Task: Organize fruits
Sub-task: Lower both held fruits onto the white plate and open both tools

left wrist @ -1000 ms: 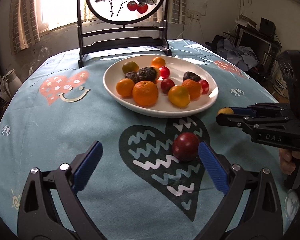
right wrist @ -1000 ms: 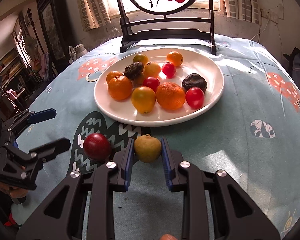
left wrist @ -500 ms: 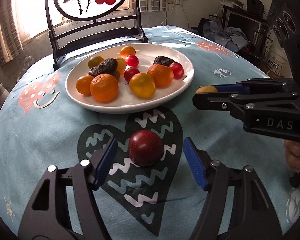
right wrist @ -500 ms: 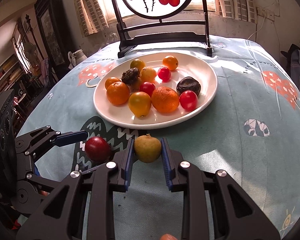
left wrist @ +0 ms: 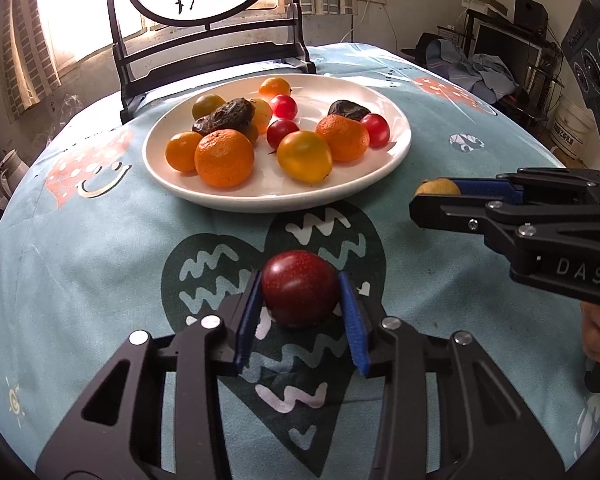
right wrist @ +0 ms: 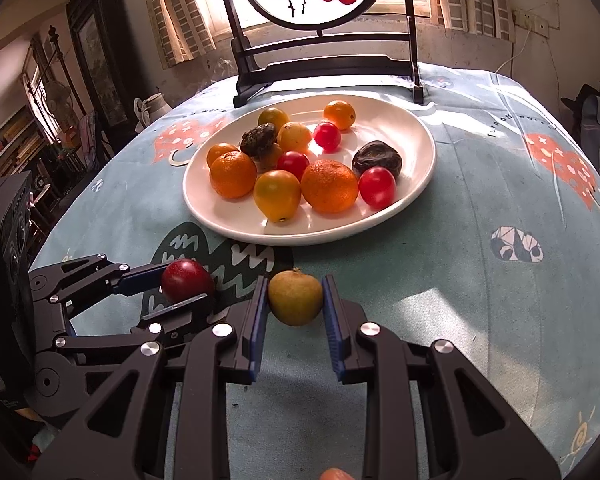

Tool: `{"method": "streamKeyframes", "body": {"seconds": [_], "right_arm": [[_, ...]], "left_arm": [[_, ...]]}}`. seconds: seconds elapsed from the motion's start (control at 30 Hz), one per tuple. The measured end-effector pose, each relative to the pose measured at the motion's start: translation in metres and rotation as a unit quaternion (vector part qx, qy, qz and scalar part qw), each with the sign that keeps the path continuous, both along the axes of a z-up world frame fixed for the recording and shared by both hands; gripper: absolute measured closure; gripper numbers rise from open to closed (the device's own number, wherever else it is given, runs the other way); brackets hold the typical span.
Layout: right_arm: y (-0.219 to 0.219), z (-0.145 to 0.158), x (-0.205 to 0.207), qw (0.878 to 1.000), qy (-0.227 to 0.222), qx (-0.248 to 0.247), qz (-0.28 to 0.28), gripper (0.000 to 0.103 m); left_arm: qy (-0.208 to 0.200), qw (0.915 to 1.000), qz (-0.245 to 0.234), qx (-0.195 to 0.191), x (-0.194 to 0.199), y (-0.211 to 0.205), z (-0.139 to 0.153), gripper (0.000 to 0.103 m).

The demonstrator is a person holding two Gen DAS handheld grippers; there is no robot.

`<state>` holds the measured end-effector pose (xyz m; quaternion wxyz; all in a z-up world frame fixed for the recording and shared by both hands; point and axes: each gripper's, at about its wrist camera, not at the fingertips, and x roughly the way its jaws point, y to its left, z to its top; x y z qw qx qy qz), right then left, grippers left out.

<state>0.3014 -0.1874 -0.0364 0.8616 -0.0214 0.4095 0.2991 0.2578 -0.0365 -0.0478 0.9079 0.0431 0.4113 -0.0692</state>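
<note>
On the tabletop (left wrist: 80,264), over the dark heart on the blue cloth, the left tool (left wrist: 300,300) has just been closing its jaws, and now the blue pads (left wrist: 249,312) press on both sides of the dark red plum (left wrist: 300,288). The plum sits on the cloth, gripped but not lifted.

A little to the right, the right tool (right wrist: 296,300) is clamped tight on the small yellow-green fruit (right wrist: 296,298). That fruit also rests on the cloth, just in front of the plate's near rim.

The big white plate (right wrist: 416,136) lies straight ahead of both tools, farther from the person, with oranges, small red tomatoes and dark wrinkled fruits already on it. I think this is what matters most: each fruit has to go up and forward, over the near rim. The right tool's fruit is closer to the plate than the plum, so the right hand has the shorter trip. The front of the plate is crowded, but the right side has bare room.
</note>
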Motion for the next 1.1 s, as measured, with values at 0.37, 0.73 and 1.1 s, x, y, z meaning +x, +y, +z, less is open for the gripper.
{"method": "streamKeyframes", "body": {"seconds": [0.37, 0.73, 1.1], "right_arm": [[0.016, -0.008, -0.016, 0.999, 0.005, -0.002, 0.043, 0.076], [0.011, 0.033, 0.004, 0.997, -0.051, 0.064, 0.015, 0.076], [0.015, 0.037, 0.088, 0.994, -0.060, 0.078, -0.049, 0.076]], "left_arm": [[0.011, 0.9989, 0.021, -0.042, -0.015, 0.012, 0.006, 0.064], [-0.036, 0.9976, 0.032, -0.050, 0.023, 0.036, 0.058, 0.064], [-0.052, 0.9941, 0.071, -0.064, 0.123, 0.045, 0.069, 0.064]]}}
